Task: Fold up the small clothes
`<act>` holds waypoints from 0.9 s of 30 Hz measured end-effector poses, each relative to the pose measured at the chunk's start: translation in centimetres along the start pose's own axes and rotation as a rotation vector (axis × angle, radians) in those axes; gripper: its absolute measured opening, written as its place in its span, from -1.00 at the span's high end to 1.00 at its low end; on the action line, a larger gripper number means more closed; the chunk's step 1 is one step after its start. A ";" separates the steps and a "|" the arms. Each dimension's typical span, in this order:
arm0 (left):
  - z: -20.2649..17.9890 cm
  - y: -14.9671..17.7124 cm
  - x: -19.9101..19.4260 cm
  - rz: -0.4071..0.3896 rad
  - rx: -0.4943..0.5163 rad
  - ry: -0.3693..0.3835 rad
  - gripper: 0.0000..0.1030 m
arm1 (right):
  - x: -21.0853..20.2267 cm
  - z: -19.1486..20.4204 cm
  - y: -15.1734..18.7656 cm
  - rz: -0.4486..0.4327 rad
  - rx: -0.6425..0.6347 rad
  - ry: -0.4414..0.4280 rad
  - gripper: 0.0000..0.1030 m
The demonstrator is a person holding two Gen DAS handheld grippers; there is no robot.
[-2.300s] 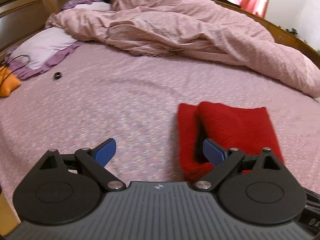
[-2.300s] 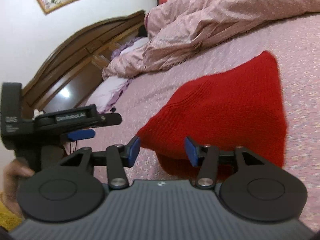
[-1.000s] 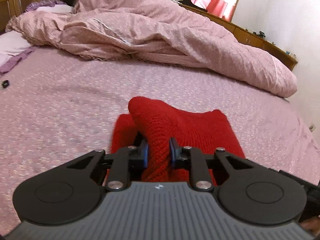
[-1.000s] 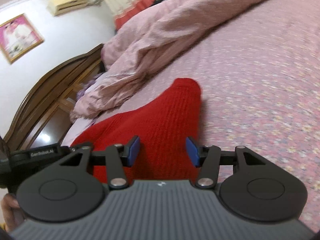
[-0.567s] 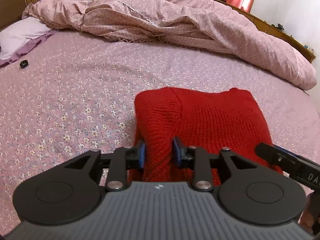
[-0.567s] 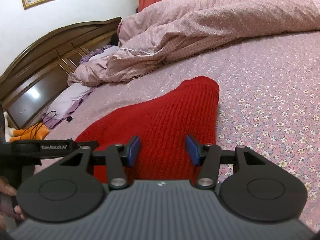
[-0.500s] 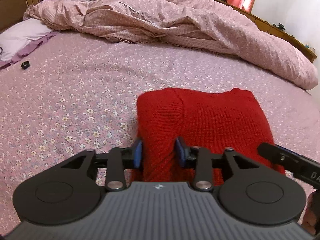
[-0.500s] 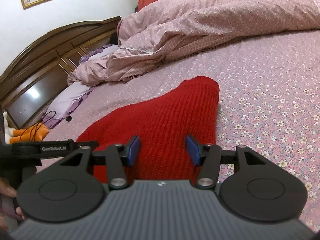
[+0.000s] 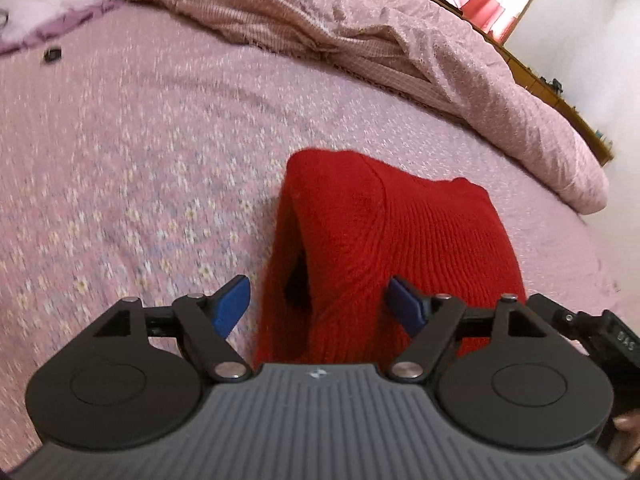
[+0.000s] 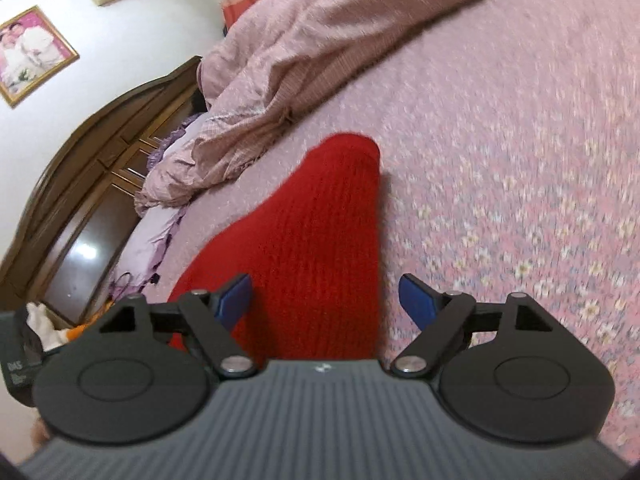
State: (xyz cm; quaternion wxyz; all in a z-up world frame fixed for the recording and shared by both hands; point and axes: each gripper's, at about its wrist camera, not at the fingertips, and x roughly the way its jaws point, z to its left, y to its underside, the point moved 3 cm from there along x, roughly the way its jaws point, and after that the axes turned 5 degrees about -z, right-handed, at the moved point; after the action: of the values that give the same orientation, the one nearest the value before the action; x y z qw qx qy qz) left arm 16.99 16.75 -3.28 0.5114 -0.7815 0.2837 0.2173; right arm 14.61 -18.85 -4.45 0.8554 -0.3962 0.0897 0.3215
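Observation:
A red knitted garment lies folded on the pink flowered bedsheet. Its left fold stands up a little and leaves a dark gap at the near edge. My left gripper is open, its blue fingertips apart on either side of that near edge, not touching it. In the right wrist view the same garment stretches away from my right gripper, which is open over its near end. The right gripper's body shows at the right edge of the left wrist view.
A rumpled pink quilt is heaped across the far side of the bed. A lilac pillow and a small black object lie at the far left. A wooden headboard stands beyond the pillow.
My left gripper has let go of the red garment's fold and opened wide. My right gripper has opened wider too. Both views have shifted and are blurred by motion.

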 end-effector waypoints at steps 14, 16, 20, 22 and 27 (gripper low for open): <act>0.1 0.6 0.7 -0.005 0.033 -0.038 -0.63 | 3.1 -0.7 1.1 0.110 0.065 -0.142 -0.77; 0.1 0.6 0.8 -0.008 0.029 -0.036 -0.62 | 3.5 -0.5 1.1 0.117 0.058 -0.150 -0.76; 0.2 0.7 0.8 -0.013 0.016 -0.036 -0.56 | 3.8 0.4 1.0 0.109 0.026 -0.156 -0.54; 0.2 0.6 0.7 -0.014 0.005 -0.021 -0.47 | 3.3 1.2 0.7 0.079 0.010 -0.172 -0.27; -0.8 0.5 0.5 -0.021 -0.006 0.019 -0.30 | 1.0 2.8 -0.4 0.005 0.005 -0.230 -0.04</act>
State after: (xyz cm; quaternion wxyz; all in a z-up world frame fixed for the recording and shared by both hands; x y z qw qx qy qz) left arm 17.04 15.73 -3.66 0.5084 -0.7881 0.2799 0.2054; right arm 15.33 -16.51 -2.75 0.8602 -0.3543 -0.0069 0.3668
